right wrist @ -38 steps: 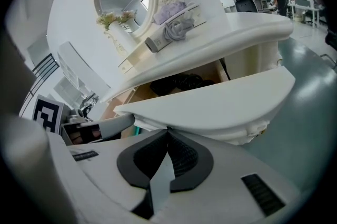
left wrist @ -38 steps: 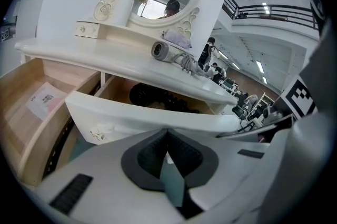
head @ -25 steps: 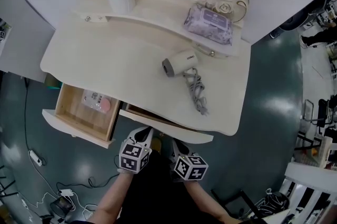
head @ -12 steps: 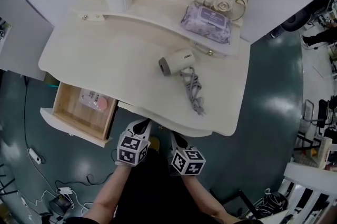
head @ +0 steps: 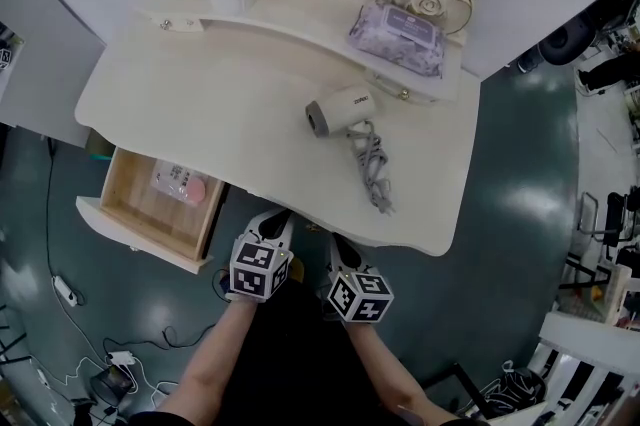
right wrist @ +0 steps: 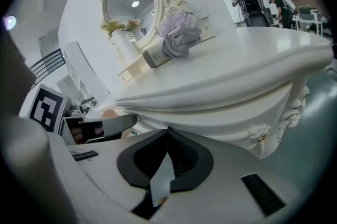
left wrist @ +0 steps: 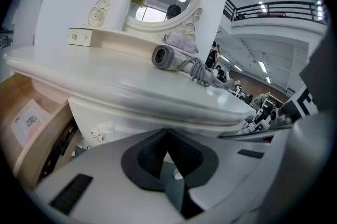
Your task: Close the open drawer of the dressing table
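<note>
- In the head view, we see the cream surface (head: 200, 104) with a hair dryer (head: 338, 109) near its middle. The drawer (head: 120, 226) stands pulled out under the surface's front-left corner, and a pink and white packet (head: 180, 184) lies inside it. The left tongs (head: 274, 222) and right tongs (head: 338, 246) sit side by side at the surface's front edge, to the right of the drawer.
- In the left gripper view, we see the left tongs (left wrist: 167, 131) pressed together with nothing between them, just below the surface's front rim. The drawer (left wrist: 21, 97) gapes at the left, under the surface.
- In the right gripper view, we see the right tongs (right wrist: 167, 129) likewise pressed together and empty. They point at the carved front beneath the surface (right wrist: 247, 54).
</note>
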